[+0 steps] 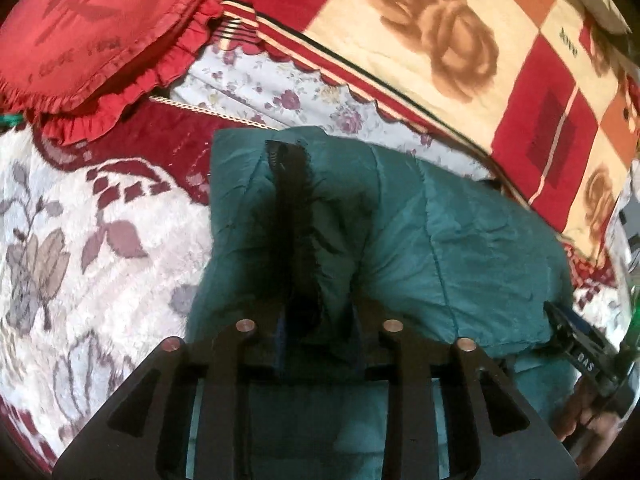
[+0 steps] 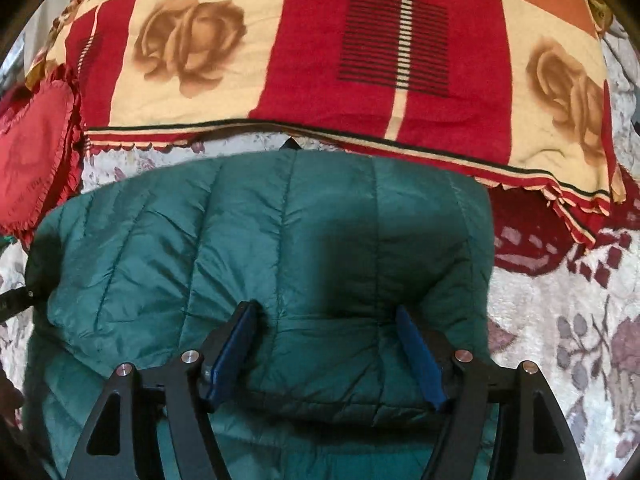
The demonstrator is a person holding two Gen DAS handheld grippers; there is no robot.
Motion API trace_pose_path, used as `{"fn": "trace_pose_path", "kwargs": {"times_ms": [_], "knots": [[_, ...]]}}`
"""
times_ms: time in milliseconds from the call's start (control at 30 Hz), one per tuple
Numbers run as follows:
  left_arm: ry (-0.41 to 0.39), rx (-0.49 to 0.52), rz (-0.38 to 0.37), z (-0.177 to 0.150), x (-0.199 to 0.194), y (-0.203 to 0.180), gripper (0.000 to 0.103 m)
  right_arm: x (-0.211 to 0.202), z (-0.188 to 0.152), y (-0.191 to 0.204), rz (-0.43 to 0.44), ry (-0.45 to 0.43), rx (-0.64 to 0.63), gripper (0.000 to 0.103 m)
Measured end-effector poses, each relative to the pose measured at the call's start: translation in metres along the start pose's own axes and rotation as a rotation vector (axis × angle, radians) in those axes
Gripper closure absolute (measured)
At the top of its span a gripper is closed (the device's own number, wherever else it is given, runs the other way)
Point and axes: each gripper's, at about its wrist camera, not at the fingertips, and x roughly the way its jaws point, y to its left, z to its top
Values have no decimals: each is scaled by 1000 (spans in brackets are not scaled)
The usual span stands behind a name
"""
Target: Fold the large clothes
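On the floral bedspread point(image 2: 560, 320) lies the folded green jacket point(image 2: 280, 240), its far edge just short of the rose blanket point(image 2: 320, 60). Only the left view shows the jacket's black fur trim point(image 1: 296, 220) and the left gripper point(image 1: 320, 320) with fingers pinching a fold beside it. Only the right view shows the right gripper point(image 2: 326, 344) with blue pads point(image 2: 420, 352) spread wide across the jacket's near fold. Left of the jacket sits a red cushion point(image 2: 36, 148); right of it, bare bedspread
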Motion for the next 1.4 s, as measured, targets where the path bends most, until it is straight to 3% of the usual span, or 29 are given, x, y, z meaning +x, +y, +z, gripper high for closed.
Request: {"fn": "trace_pose_path", "kwargs": {"times_ms": [133, 200, 267, 300, 400, 667, 967, 1067, 1133, 1267, 1400], "knots": [[-64, 21, 8, 1, -26, -4, 73, -28, 0, 4, 25, -52, 22, 33], [-111, 53, 28, 3, -39, -12, 67, -36, 4, 12, 33, -69, 11, 32], [-145, 64, 32, 4, -47, -19, 39, -41, 10, 26, 58, -79, -3, 31], [-170, 62, 30, 4, -50, -22, 35, -42, 14, 31, 66, -82, -6, 30], [-204, 72, 36, 6, -47, -30, 35, -39, 23, 52, 88, -85, -21, 30], [-78, 62, 144, 10, 10, -22, 35, 1, 24, 97, 118, -39, -112, 30], [-67, 105, 164, 1, 27, -22, 34, 24, 13, 102, 78, -4, -146, 27], [-63, 96, 156, 2, 29, -20, 34, 8, 20, 96, 119, 5, -118, 27], [-64, 95, 155, 2, 30, -19, 34, -13, 25, 81, 130, -42, -79, 27], [-64, 92, 156, 2, 31, -20, 34, -36, 40, 49, 45, -130, -54, 21], [-67, 96, 155, 2, 34, -20, 33, -18, 53, 11, -25, -102, 32, 21]]}}
